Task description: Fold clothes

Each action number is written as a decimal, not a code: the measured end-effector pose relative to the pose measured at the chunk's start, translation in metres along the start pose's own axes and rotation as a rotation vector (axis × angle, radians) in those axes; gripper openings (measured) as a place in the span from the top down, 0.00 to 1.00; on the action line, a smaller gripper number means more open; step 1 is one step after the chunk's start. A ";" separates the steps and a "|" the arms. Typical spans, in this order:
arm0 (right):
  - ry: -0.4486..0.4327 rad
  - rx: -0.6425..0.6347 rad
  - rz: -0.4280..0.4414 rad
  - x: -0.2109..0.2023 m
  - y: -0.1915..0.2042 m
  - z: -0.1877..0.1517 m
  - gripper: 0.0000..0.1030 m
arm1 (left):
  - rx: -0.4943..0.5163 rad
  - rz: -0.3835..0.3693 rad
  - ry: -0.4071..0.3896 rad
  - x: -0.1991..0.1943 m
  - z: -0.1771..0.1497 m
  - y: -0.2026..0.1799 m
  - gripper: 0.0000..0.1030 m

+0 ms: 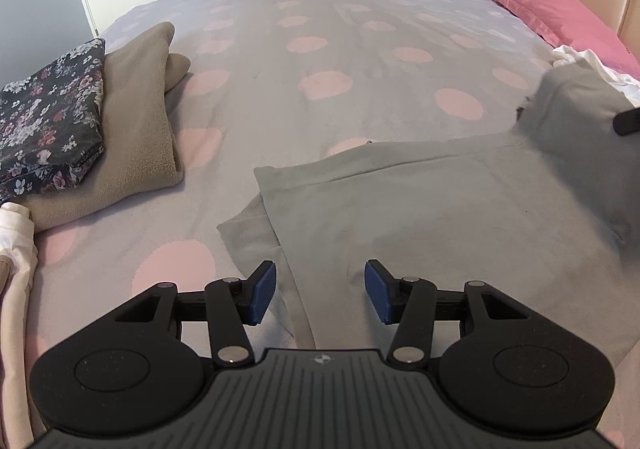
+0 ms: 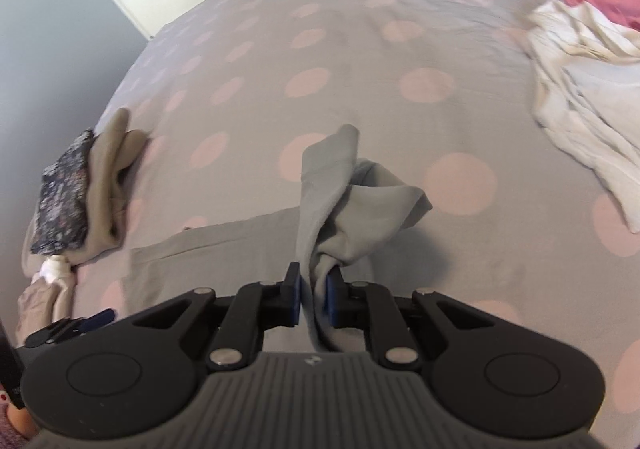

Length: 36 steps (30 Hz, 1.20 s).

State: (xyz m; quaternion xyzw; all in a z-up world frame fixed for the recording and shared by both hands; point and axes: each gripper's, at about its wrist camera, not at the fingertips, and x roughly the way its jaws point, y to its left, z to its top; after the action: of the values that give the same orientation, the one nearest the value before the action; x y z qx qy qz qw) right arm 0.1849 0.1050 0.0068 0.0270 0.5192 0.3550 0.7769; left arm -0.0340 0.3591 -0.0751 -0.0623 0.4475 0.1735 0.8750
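Grey garment (image 1: 420, 201) lies flat on the bed (image 1: 320, 29); soft, limp, light. My right gripper (image 2: 314, 293) pinches one lifted end. My left gripper (image 1: 320, 291) hovers spread over the near edge, a fair hold.

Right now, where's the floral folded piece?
In the left wrist view the floral folded piece sits at the far left on top of the beige fleece, on the dotted bedspread, well left of the grey garment.
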 end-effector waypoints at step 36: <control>0.177 -0.029 0.289 0.131 0.162 -0.040 0.75 | -0.096 -0.056 0.037 0.003 -0.004 0.038 0.92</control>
State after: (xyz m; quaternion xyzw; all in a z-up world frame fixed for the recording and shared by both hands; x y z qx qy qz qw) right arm 0.0939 0.2891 -0.0485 0.0589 0.5713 0.4715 0.6692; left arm -0.0493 0.3947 -0.0785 -0.1200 0.4530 0.1690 0.8671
